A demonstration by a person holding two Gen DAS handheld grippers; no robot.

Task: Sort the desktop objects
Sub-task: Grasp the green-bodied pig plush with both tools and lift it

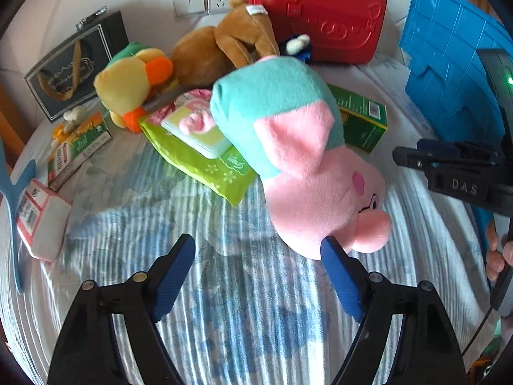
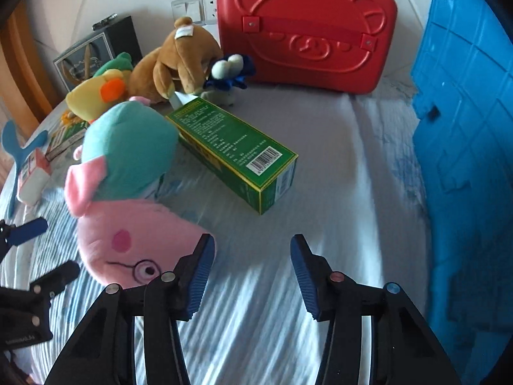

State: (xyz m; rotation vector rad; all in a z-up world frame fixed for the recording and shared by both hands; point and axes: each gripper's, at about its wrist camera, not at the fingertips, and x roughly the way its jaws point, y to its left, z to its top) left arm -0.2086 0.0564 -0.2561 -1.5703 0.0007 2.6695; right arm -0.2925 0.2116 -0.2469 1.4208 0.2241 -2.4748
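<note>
Striped bedding (image 1: 224, 288) carries a pig plush (image 1: 304, 160) lying head-down beside a green box (image 2: 237, 157). Left tongs (image 1: 258, 253) gape wide, right pad touching its head. Right tongs (image 2: 253, 256) stand wide, empty.

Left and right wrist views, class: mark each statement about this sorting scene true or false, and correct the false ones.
1. Both grippers are open and hold nothing. True: left gripper, right gripper.
2. The pink pig plush stands upright on its feet. False: it lies on its side on the striped cloth.
3. The red case stands at the back by the wall. True.
4. The green box sits on top of the red case. False: it lies on the cloth in front of it.
5. The brown plush is inside the blue crate. False: it sits left of the red case.
</note>
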